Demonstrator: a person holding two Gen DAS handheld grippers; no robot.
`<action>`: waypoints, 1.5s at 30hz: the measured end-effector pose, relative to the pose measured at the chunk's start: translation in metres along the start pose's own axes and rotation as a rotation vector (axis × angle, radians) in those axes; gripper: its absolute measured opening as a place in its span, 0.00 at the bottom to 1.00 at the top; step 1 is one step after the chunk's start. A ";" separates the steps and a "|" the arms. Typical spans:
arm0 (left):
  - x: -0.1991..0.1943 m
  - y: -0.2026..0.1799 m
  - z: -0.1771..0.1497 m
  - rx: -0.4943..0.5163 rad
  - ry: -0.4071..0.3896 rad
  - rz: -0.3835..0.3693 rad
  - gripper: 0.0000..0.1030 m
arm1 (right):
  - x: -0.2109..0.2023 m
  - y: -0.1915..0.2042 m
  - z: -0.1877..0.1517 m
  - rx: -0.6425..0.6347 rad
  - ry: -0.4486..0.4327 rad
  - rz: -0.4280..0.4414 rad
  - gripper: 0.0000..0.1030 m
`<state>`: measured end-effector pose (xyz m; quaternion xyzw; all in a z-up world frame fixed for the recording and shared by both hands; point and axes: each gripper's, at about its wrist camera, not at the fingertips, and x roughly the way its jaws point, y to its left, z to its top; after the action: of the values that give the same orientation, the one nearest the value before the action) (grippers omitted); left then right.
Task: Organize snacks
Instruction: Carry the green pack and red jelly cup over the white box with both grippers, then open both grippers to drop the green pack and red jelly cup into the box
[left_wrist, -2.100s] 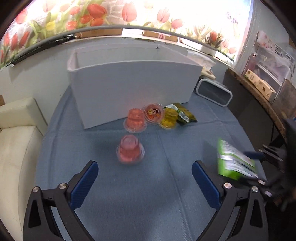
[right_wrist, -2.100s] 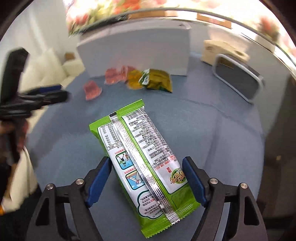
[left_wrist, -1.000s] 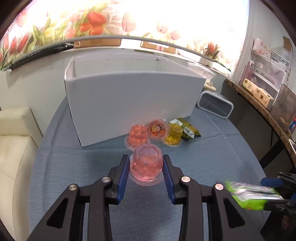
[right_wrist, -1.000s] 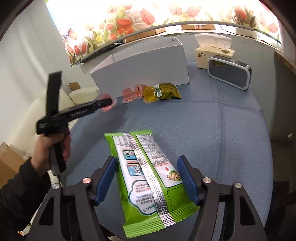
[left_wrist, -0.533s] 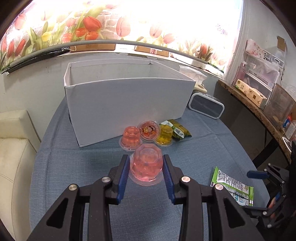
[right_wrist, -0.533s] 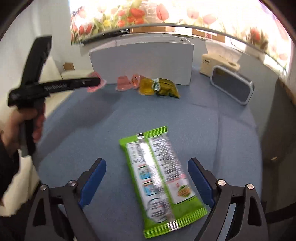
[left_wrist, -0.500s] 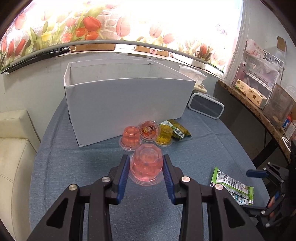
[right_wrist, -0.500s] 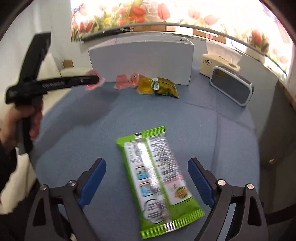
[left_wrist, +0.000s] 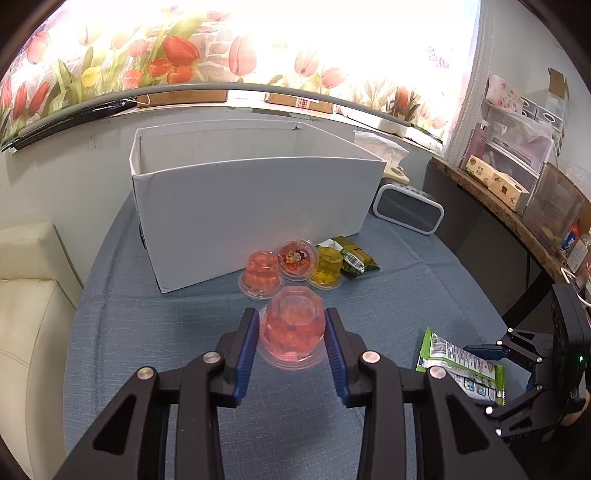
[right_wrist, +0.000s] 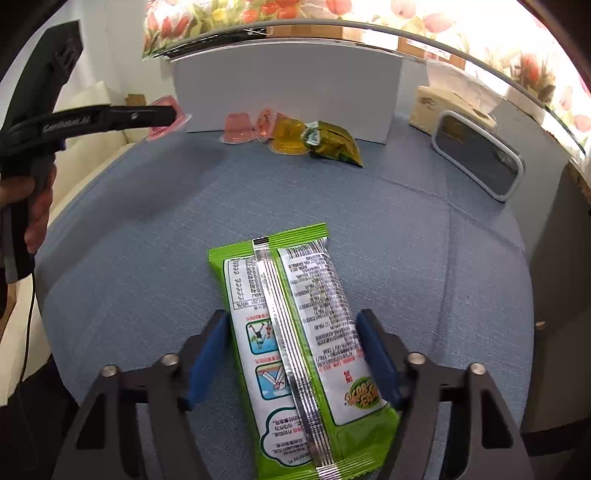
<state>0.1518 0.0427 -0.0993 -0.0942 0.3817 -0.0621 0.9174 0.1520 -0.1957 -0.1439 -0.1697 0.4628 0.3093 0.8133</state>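
Observation:
My left gripper (left_wrist: 291, 345) is shut on a pink jelly cup (left_wrist: 292, 326) and holds it above the blue tablecloth (left_wrist: 147, 332), short of the open white box (left_wrist: 251, 206). It also shows in the right wrist view (right_wrist: 162, 115). Against the box front lie a pink jelly cup (left_wrist: 262, 274), a lidded cup (left_wrist: 297, 257), a yellow jelly cup (left_wrist: 325, 271) and an olive packet (left_wrist: 351, 254). My right gripper (right_wrist: 293, 354) has its blue pads on both sides of a green snack pack (right_wrist: 295, 350) lying on the cloth, closed to its edges.
A grey-and-white speaker (left_wrist: 406, 212) and a tissue box (right_wrist: 443, 107) stand right of the white box. A cream sofa (left_wrist: 26, 295) lies left of the table. A shelf with small boxes (left_wrist: 517, 177) is at the right. The table's edge drops off at the right (right_wrist: 528, 295).
My right gripper let the green pack down onto the cloth, opened wide, then closed in around it again. My left gripper took hold of the pink jelly cup and lifted it slightly.

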 end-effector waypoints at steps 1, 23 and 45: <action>0.000 -0.001 0.000 0.001 0.000 -0.001 0.38 | -0.001 -0.002 0.001 0.011 0.002 0.001 0.68; -0.045 -0.007 0.075 0.022 -0.137 -0.027 0.38 | -0.073 -0.014 0.102 0.016 -0.217 -0.027 0.66; 0.047 0.100 0.194 -0.041 -0.061 0.085 0.39 | 0.038 -0.038 0.339 0.017 -0.226 0.037 0.71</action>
<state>0.3269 0.1555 -0.0192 -0.0988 0.3583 -0.0125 0.9283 0.4109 -0.0202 -0.0029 -0.1183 0.3738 0.3373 0.8558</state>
